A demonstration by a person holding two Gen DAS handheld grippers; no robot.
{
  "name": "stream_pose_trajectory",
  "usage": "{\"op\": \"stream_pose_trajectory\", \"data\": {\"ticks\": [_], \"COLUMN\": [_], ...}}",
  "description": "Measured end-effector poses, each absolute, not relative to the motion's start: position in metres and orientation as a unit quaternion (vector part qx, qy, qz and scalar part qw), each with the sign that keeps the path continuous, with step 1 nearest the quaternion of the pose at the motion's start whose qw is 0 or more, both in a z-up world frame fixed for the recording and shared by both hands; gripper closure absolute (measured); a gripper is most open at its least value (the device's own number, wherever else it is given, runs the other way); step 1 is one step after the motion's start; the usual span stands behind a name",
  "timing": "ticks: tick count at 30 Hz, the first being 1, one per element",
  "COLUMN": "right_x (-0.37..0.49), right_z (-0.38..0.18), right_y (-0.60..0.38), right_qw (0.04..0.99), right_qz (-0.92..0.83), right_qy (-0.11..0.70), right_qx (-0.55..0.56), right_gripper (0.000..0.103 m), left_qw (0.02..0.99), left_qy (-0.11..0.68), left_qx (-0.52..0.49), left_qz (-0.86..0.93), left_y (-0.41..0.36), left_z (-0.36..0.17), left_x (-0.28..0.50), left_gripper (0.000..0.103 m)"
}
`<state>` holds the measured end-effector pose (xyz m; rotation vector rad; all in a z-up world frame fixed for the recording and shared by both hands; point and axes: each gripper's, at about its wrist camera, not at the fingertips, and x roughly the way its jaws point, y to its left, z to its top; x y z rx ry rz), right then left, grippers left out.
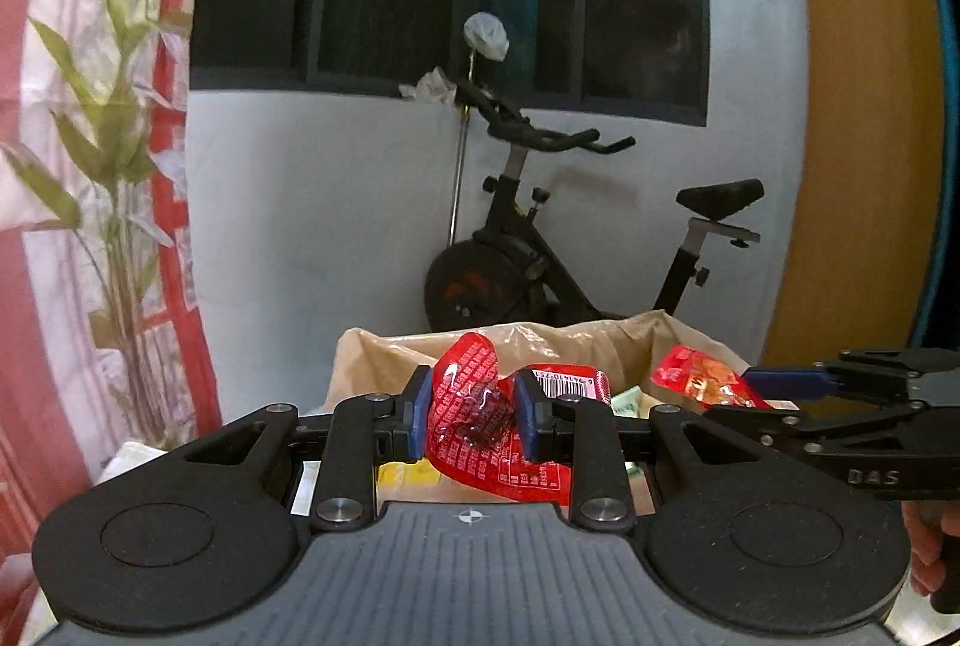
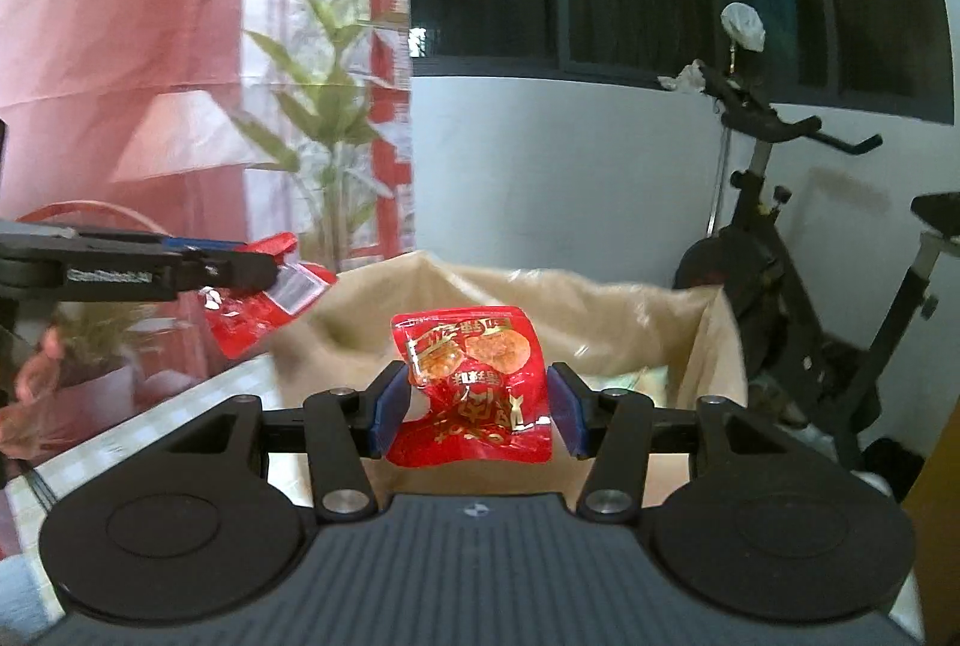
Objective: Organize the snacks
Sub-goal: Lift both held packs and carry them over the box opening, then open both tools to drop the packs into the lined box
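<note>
1. The left tool (image 1: 471, 415) is pinching a crumpled red snack packet (image 1: 486, 424) between its blue pads (image 1: 528, 421); the packet's back, with white print and a barcode, is facing the camera.
2. That packet is hanging in the air in front of a cardboard box (image 1: 606, 340) lined with clear plastic film.
3. The right tool (image 2: 477, 406) is gripping a second red snack pouch (image 2: 474, 382) printed with gold characters and round orange snacks, its blue pads pressing on the pouch's two sides.
4. This pouch is also sitting clear of any surface, just in front of the same box (image 2: 714, 340).
5. From the left wrist view, the right tool (image 1: 762, 388) is reaching in from the right edge with its pouch (image 1: 702, 376) over the box's right part.
6. From the right wrist view, the left tool (image 2: 264, 268) is coming in from the left with its packet (image 2: 264, 310) near the box's left rim.
7. Pale packets (image 1: 624, 403) are lying inside the box, though they are too hidden to identify.
8. A light checked desk (image 2: 150, 430) is showing at the lower left of the right wrist view.
9. An exercise bike (image 1: 540, 250) is standing behind the box against a pale wall, and a leafy plant (image 1: 114, 166) is standing to the left.
</note>
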<state>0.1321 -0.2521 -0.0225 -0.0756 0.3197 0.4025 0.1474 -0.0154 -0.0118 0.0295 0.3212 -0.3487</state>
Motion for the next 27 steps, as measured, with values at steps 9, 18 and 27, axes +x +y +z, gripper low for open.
{"op": "stream_pose_trajectory", "data": {"ticks": [9, 18, 27], "right_x": [0.227, 0.254, 0.237], "right_z": [-0.026, -0.036, -0.032], "right_y": [-0.259, -0.262, -0.269], "right_qw": [0.962, 0.952, 0.954], "right_qz": [0.148, 0.11, 0.114], "right_qy": [0.224, 0.276, 0.272], "right_qx": [-0.052, -0.07, -0.047], "right_gripper": [0.05, 0.047, 0.027], "left_qw": [0.967, 0.965, 0.969], "left_qy": [0.217, 0.234, 0.214], "left_qx": [-0.005, 0.002, 0.026], "left_qz": [-0.13, -0.116, -0.121], "left_y": [-0.027, -0.025, -0.015], "left_z": [-0.032, -0.037, -0.023], "left_x": [0.225, 0.237, 0.208], "left_gripper": [0.073, 0.044, 0.025]}}
